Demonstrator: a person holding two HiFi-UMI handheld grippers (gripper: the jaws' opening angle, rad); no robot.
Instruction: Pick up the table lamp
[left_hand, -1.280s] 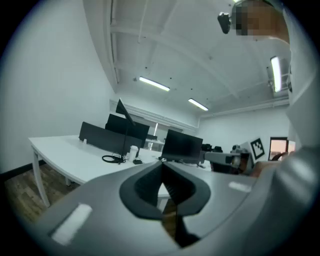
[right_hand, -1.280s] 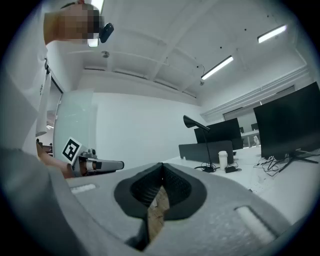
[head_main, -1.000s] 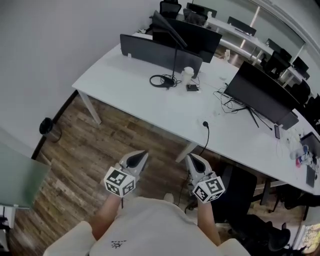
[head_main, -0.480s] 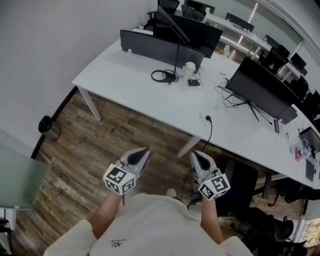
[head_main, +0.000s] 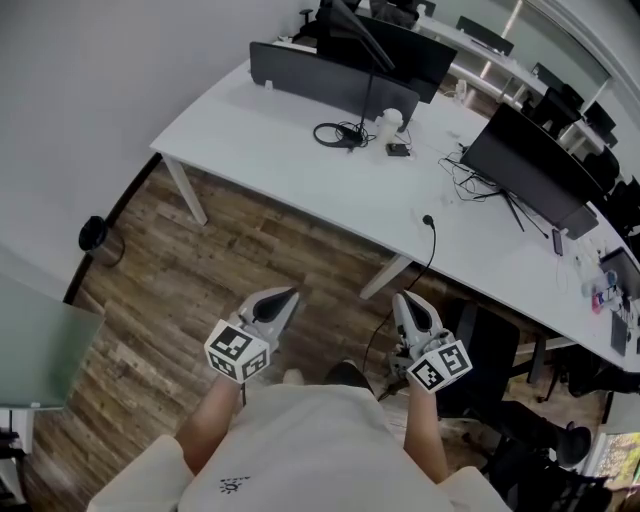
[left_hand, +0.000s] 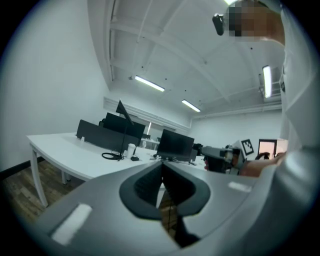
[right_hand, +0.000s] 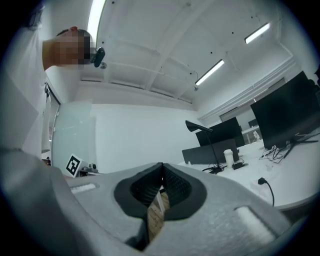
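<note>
The black table lamp stands far back on the white desk, a thin stem with an angled head, its base amid a coiled black cable. The lamp also shows small in the left gripper view, and the lamp in the right gripper view. My left gripper and right gripper are both shut and empty, held side by side over the wooden floor, well short of the desk. The left gripper's jaws touch tip to tip; the right gripper too.
A white cup and a small black adapter sit by the lamp's base. A dark divider panel and monitors stand on the desk. A loose cable with a plug hangs off the front edge. A black bin stands by the wall.
The view has shifted: the desk sits slightly further right and up in the head view. Both grippers stay shut and have drifted a little lower in the picture.
</note>
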